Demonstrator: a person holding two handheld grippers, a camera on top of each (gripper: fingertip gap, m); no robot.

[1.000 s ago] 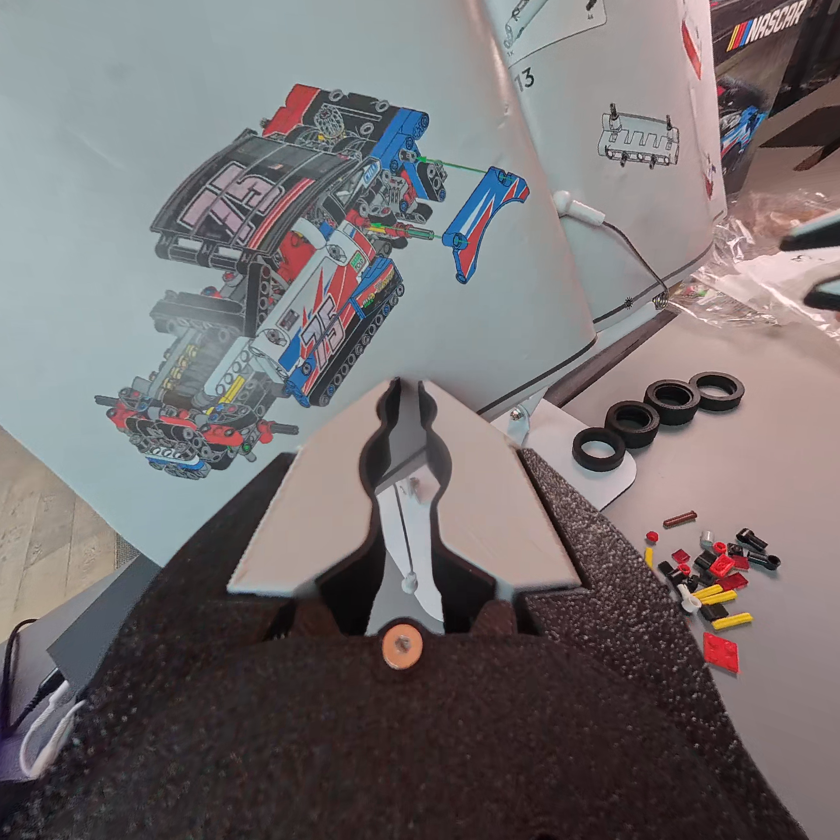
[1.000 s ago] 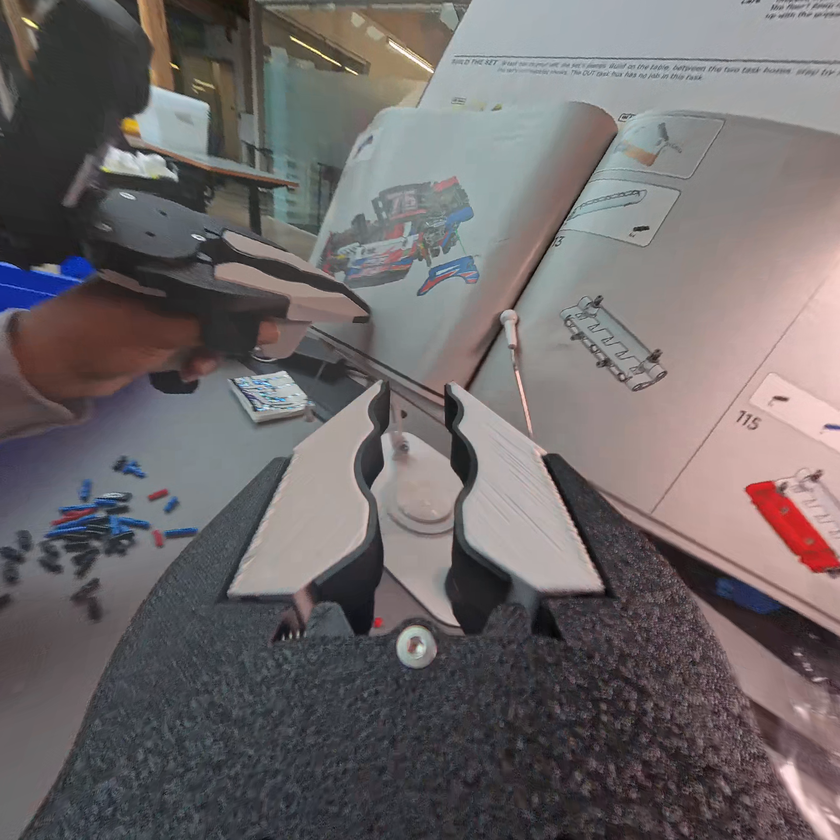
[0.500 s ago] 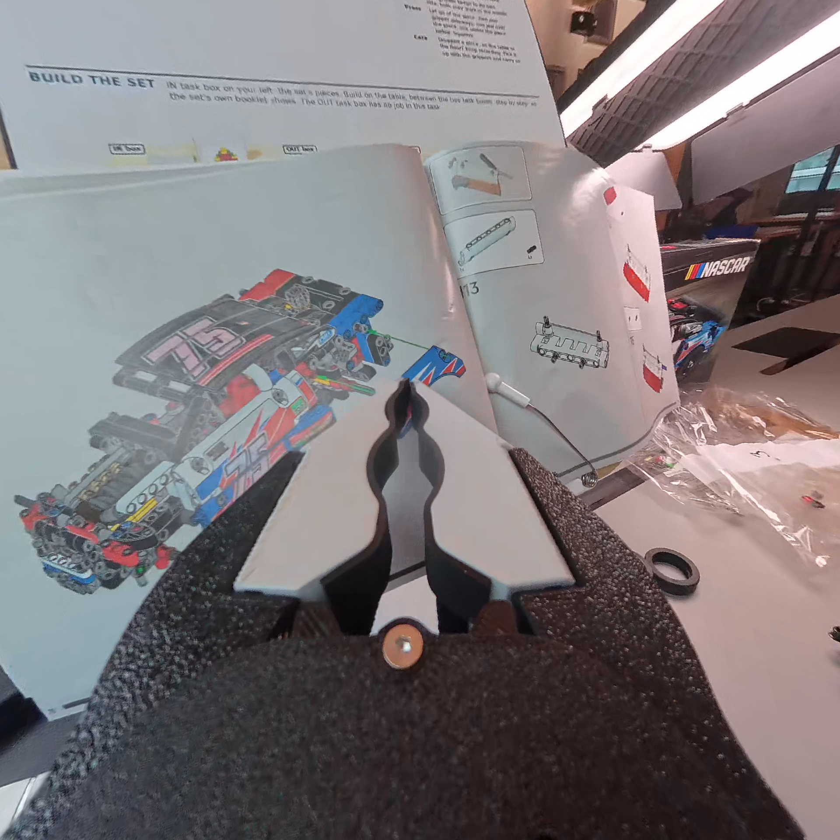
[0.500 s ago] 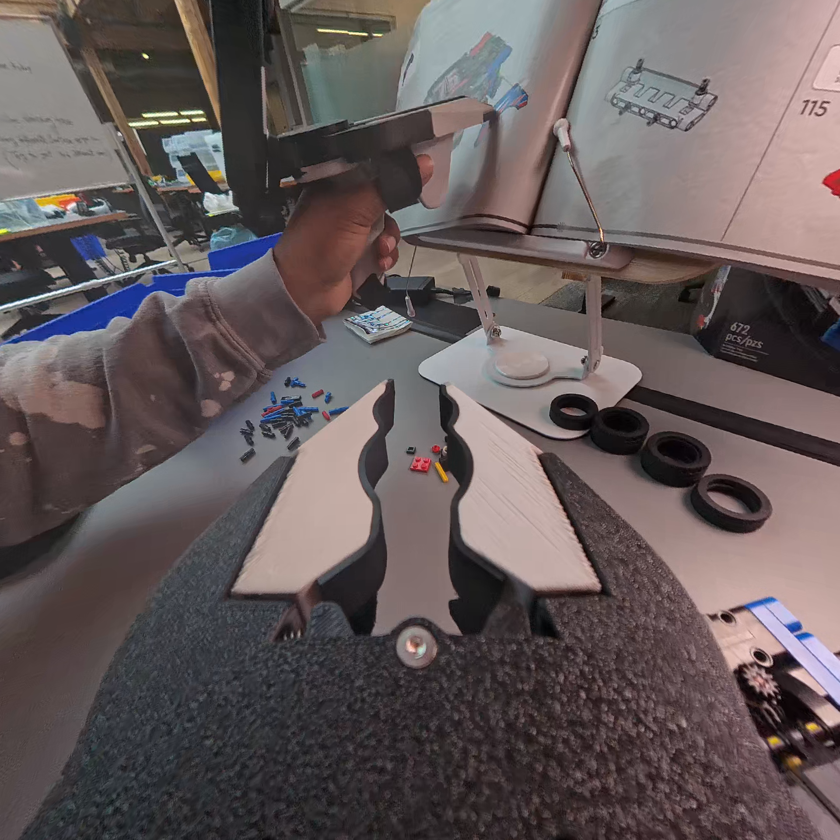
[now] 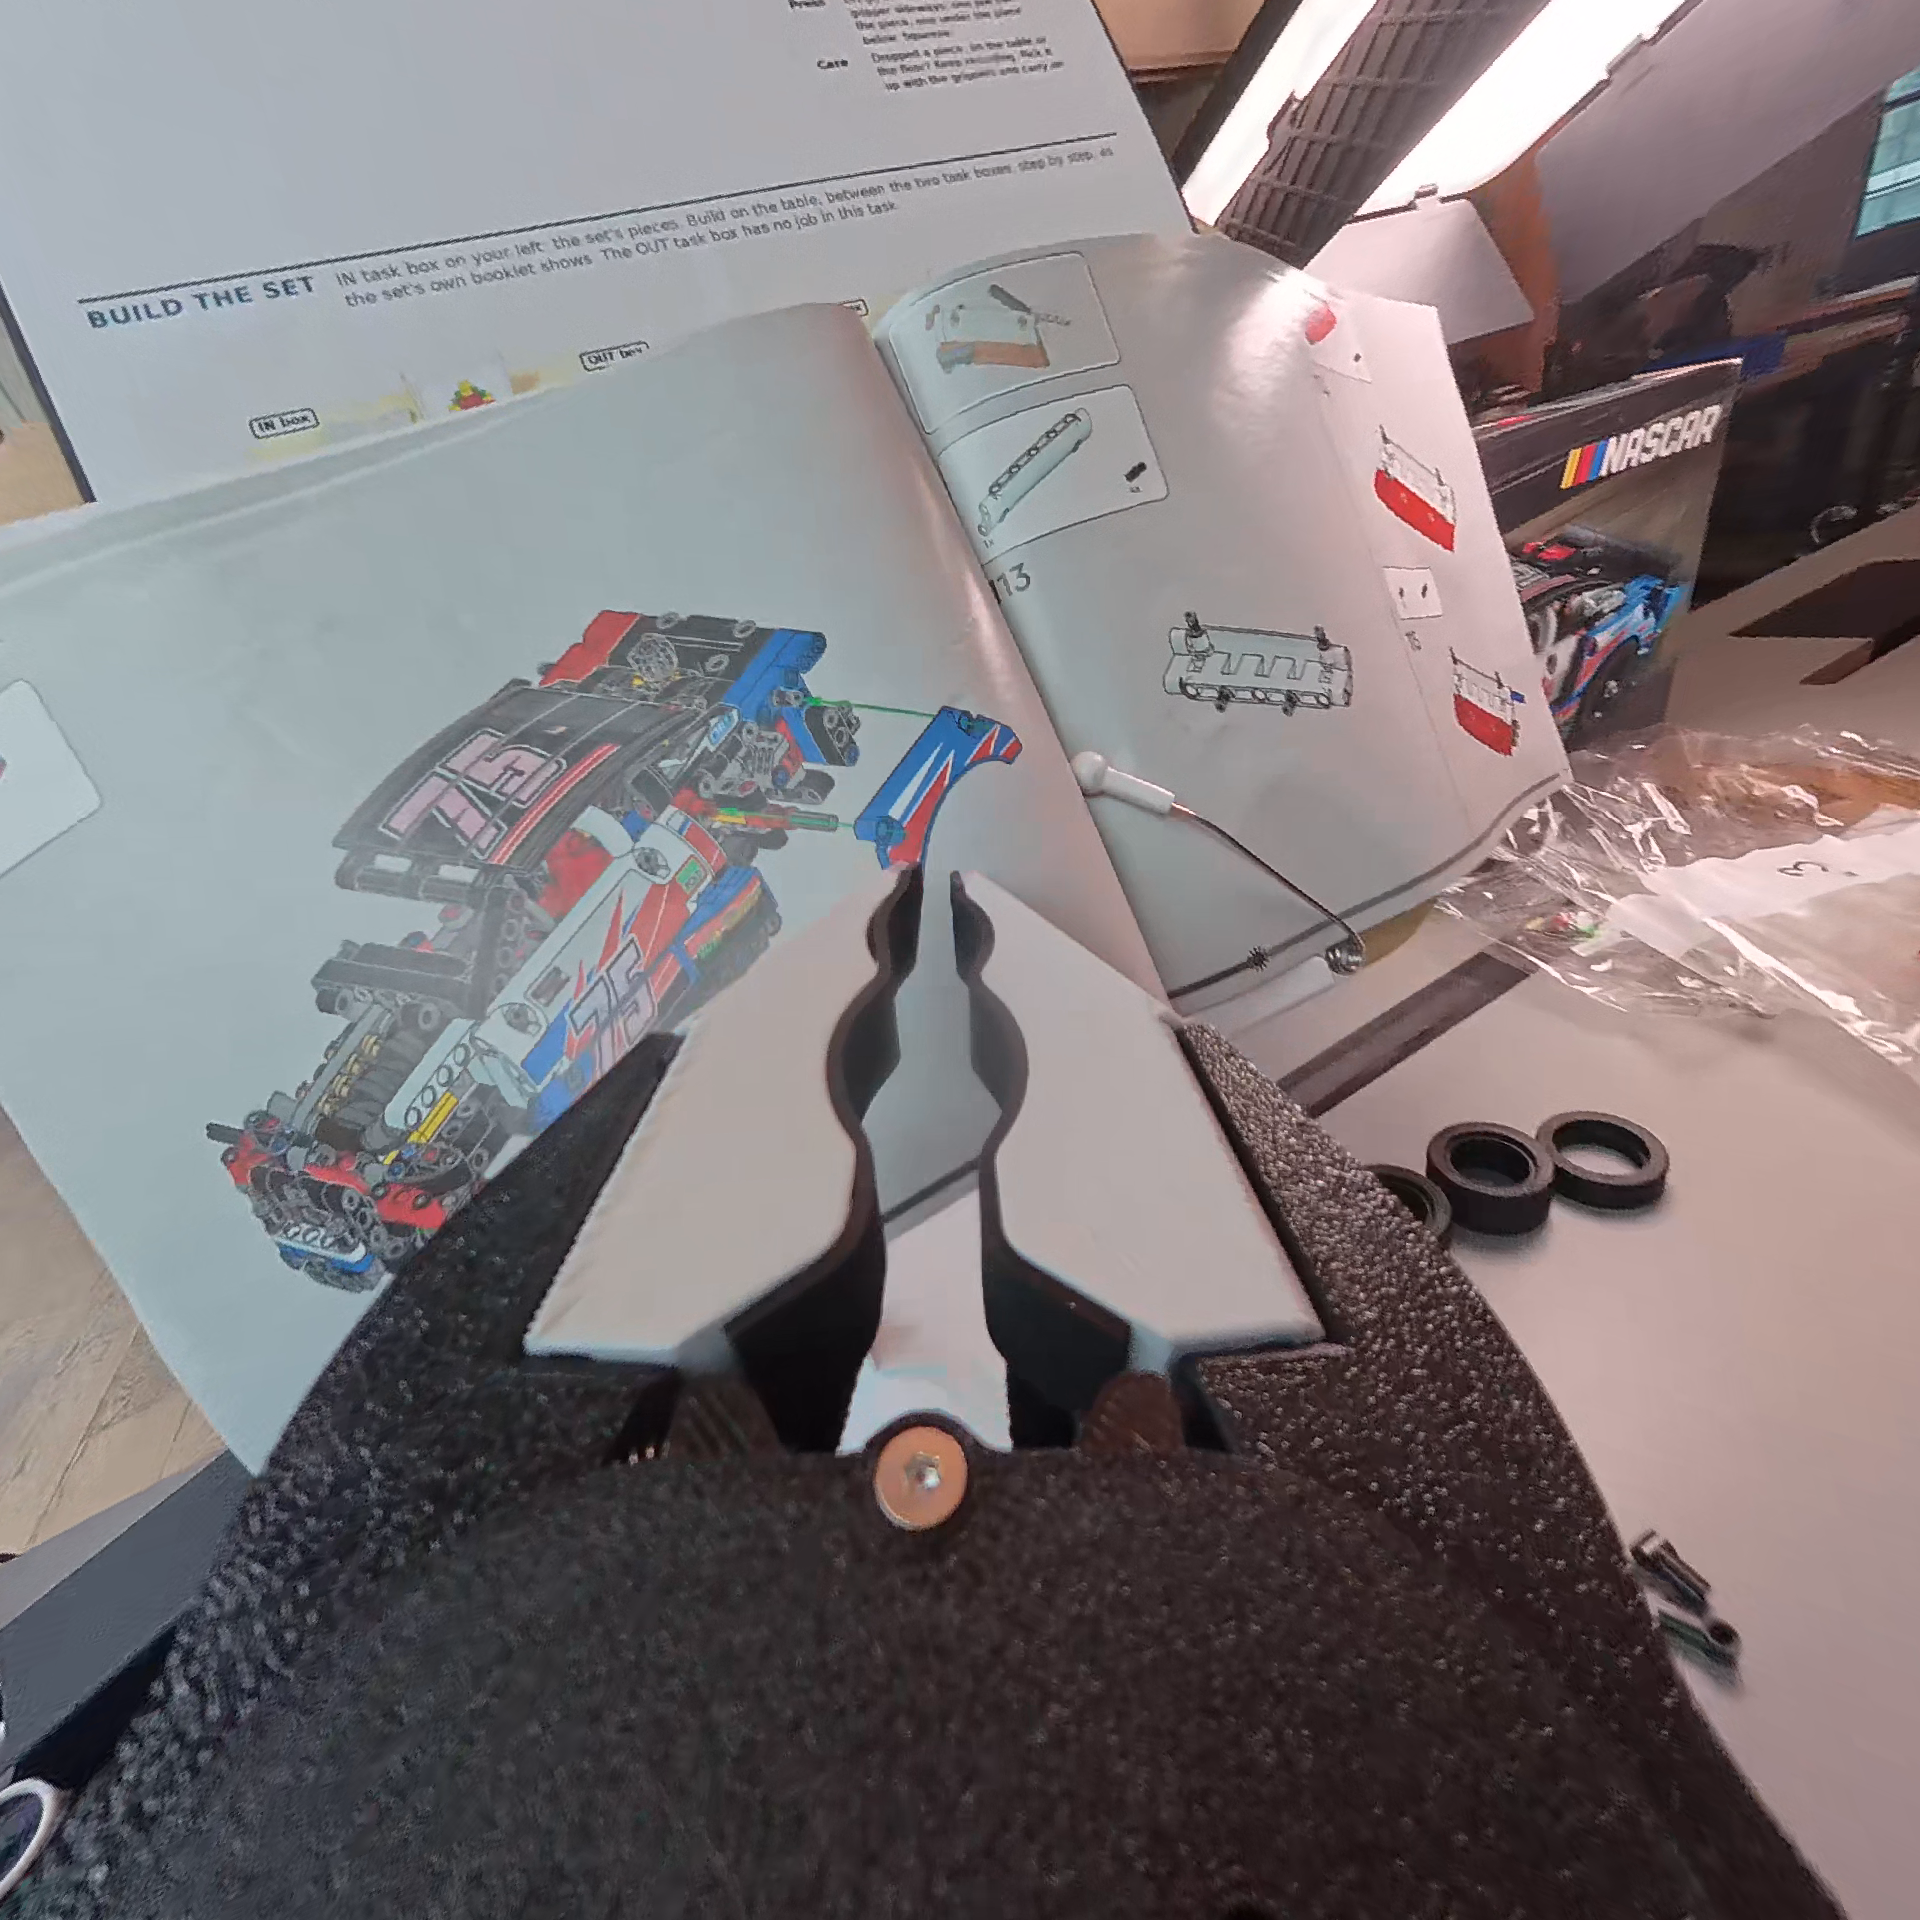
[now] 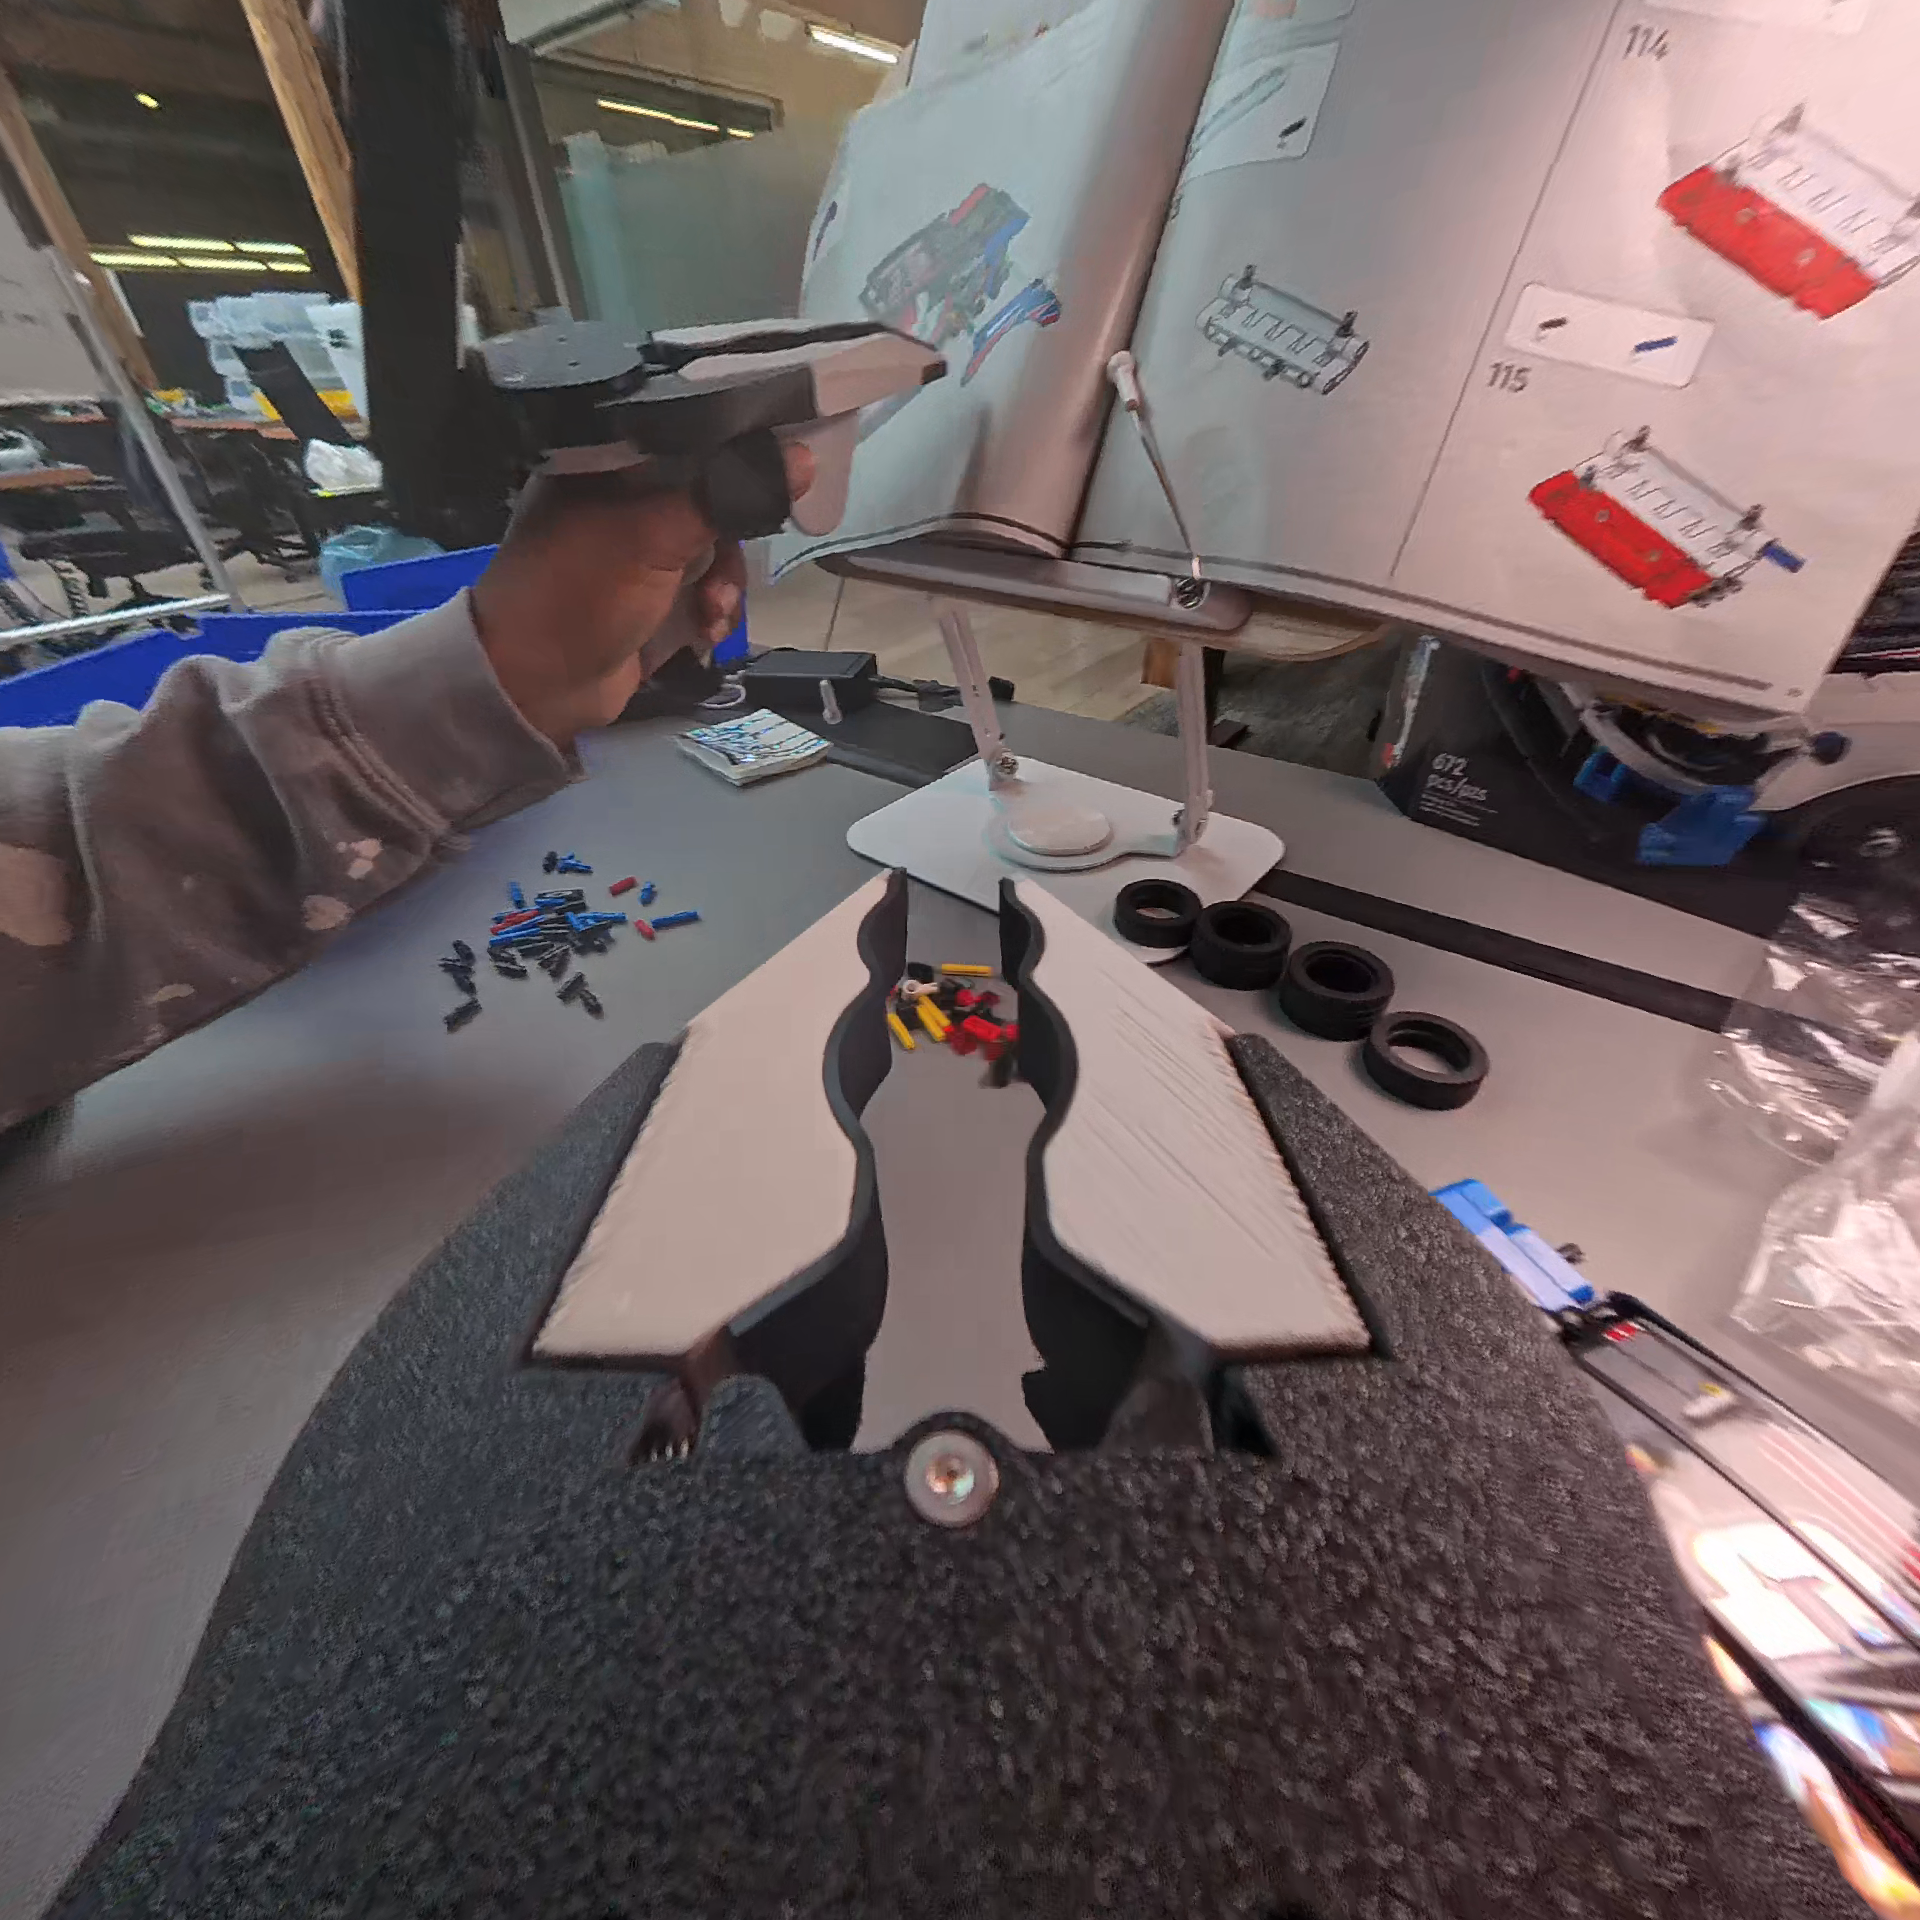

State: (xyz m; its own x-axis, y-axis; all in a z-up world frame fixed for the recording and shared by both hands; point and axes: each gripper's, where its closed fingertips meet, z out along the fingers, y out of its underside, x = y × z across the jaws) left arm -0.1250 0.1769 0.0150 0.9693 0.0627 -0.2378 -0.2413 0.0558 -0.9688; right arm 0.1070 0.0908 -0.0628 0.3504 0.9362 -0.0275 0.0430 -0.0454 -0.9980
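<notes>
My left gripper (image 5: 933, 883) hangs in the air right in front of the left page of an open instruction booklet (image 5: 623, 623) on a white stand. Its jaws are closed to a thin slit and hold nothing. It also shows in the right wrist view (image 6: 914, 364), held by a person's hand (image 6: 603, 592). My right gripper (image 6: 948, 883) is slightly open and empty above the grey table (image 6: 312, 1195). It points at a small pile of red, yellow and black pieces (image 6: 951, 1013). The booklet (image 6: 1351, 312) stands behind that pile.
Several black tyres (image 6: 1288, 977) lie in a row by the stand's base (image 6: 1070, 831); some show in the left wrist view (image 5: 1538, 1164). Blue and black pins (image 6: 551, 935) lie at left, a partly built model (image 6: 1496, 1236) and clear bags (image 6: 1829, 987) at right. A dark set box (image 5: 1621, 499) stands behind. Across from one pair of fingers to the other is roughly 25 centimeters.
My right gripper drew back from the booklet and tilted down to the table and the small pieces. My left gripper rose along the page, then dipped slightly, so the tyres show again.
</notes>
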